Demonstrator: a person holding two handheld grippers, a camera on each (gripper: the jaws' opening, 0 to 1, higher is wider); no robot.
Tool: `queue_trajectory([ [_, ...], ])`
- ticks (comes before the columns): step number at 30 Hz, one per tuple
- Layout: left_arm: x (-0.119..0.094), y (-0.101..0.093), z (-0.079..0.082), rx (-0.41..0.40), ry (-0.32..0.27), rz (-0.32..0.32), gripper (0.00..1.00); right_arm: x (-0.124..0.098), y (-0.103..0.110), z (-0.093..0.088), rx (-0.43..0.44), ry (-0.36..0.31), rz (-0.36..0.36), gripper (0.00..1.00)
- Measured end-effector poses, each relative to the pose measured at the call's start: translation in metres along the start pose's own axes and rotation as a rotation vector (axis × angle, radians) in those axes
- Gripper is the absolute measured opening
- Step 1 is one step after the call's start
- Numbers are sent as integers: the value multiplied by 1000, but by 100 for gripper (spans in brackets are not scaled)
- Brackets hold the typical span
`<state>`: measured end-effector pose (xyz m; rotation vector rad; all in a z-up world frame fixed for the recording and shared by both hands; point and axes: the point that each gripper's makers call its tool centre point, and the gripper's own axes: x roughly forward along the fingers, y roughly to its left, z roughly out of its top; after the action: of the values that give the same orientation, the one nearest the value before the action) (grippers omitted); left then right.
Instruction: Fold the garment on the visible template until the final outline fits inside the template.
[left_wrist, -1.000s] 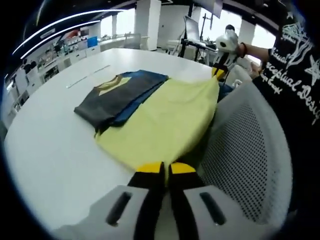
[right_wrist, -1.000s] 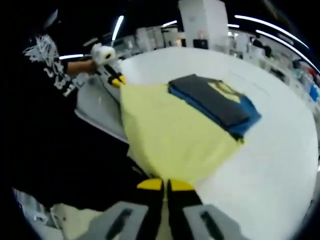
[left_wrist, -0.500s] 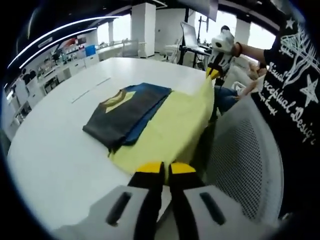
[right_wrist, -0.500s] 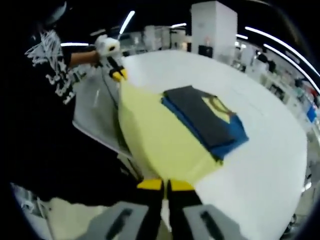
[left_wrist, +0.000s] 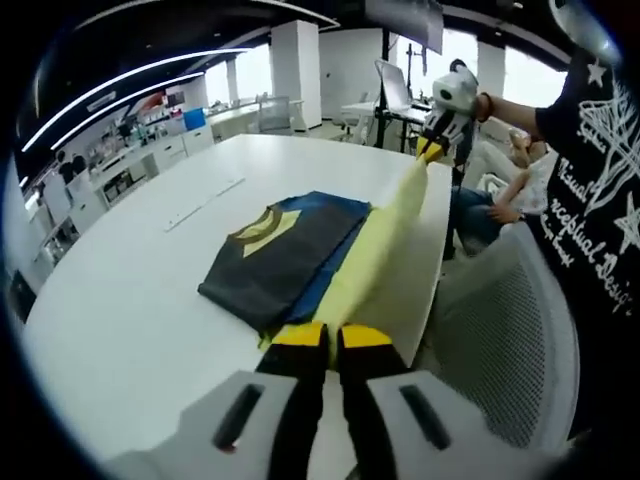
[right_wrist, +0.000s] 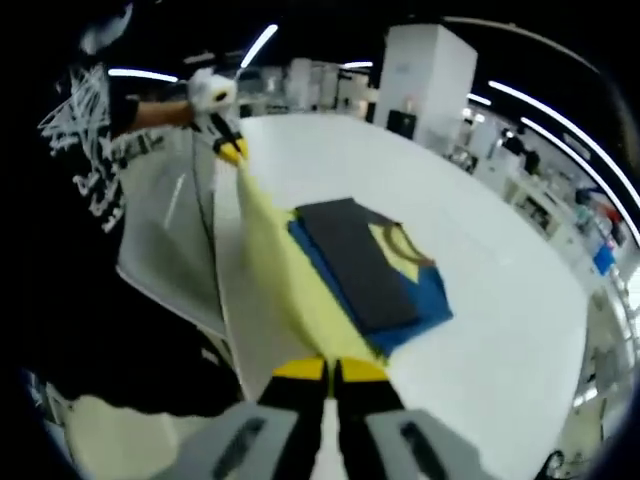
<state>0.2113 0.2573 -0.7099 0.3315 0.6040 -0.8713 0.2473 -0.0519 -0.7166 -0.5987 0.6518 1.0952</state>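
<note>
A garment lies on the white table (left_wrist: 120, 300), its pale yellow part (left_wrist: 375, 245) lifted and stretched between both grippers. Its dark grey and blue folded part (left_wrist: 280, 255) with a yellow collar rests flat on the table. My left gripper (left_wrist: 330, 335) is shut on one yellow corner. The right gripper (left_wrist: 432, 150) shows at the far end of that view, holding the other corner. In the right gripper view, my right gripper (right_wrist: 330, 368) is shut on the yellow fabric (right_wrist: 275, 270), the folded part (right_wrist: 370, 265) lies beside it, and the left gripper (right_wrist: 230, 148) is at the far end.
A white mesh chair (left_wrist: 500, 330) stands at the table's edge beside a person in a black printed shirt (left_wrist: 600, 180). The same chair (right_wrist: 165, 240) and shirt (right_wrist: 85, 150) show in the right gripper view. Desks and shelves stand far behind.
Both grippers have risen, lifting the yellow fabric off the table into a steep taut sheet. The folded dark part has stayed on the table.
</note>
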Motion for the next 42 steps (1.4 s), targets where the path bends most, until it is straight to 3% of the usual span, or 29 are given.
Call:
queue_trajectory([
  [15,16,52,35,11,-42,57,1,5,-52,19,-40,-10,-90,0],
  [22,23,61,51,30,-47,84,1,9,-70,26,-30,-30,-128,0],
  [35,35,99,67,26,-87,175,1,22,-114,47,17,-81,-262,0],
  [42,47,118,73,9,-92,189,1,34,-133,52,39,-81,-292,0],
])
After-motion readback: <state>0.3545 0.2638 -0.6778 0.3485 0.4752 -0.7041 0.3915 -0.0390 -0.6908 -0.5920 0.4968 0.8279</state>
